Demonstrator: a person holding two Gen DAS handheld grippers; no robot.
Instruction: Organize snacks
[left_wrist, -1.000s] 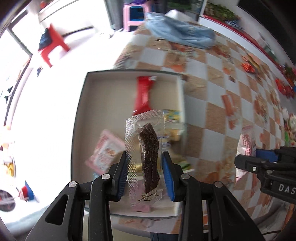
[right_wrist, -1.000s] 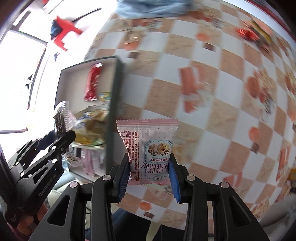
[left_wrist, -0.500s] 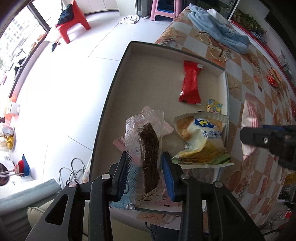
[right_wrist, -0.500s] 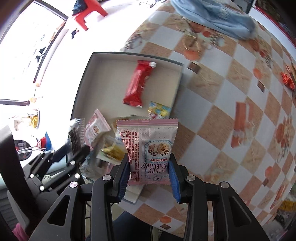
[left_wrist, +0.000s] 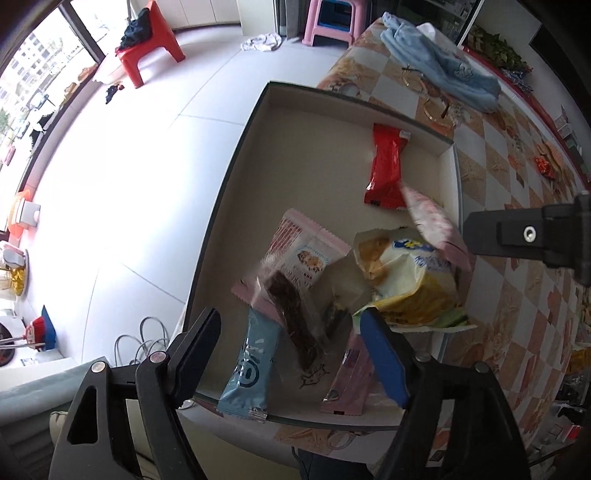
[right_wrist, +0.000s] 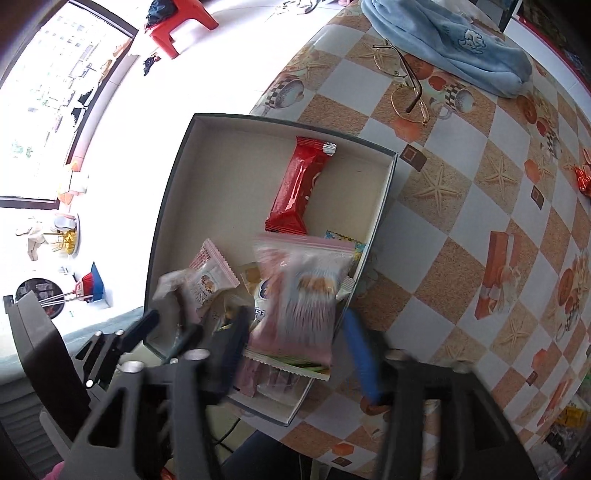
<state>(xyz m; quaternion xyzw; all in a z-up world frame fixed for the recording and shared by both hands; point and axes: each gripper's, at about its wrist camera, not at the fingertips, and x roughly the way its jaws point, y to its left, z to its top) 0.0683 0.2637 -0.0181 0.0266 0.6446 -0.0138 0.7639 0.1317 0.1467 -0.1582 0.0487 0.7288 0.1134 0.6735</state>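
- progress looks well on: the box (right_wrist: 173, 206) at the desk's (right_wrist: 461, 206) edge already holds a red bar (right_wrist: 299, 184), a big yellow bag (left_wrist: 410, 280), a pink-edged cracker pack (left_wrist: 299, 258), a light blue stick pack (left_wrist: 247, 365) and another pink packet (left_wrist: 351, 380) by the near wall.
- the left tool (left_wrist: 291, 354) hangs over the near end of the box; its jaws have just been opening and stand wide, with the clear-wrapped jerky strip (left_wrist: 295, 325) lying loose between them, no pad pressing on it.
- that strip's long axis runs from far-left to near-right in the left wrist view, tilted across the blue stick pack and the cracker pack.
- the right tool (right_wrist: 295, 354) has just been opening too; the pink cranberry crisp pack (right_wrist: 303, 299) shows blurred in the gap, over the yellow bag by the box's right wall, touched by neither pad, so i judge it released.
- its long axis runs roughly away from the tool, crimped top edge far.
- left to do: a few bright wrappers (right_wrist: 583, 177) sit out on the desk, well apart from the box, so more trips seem likely.
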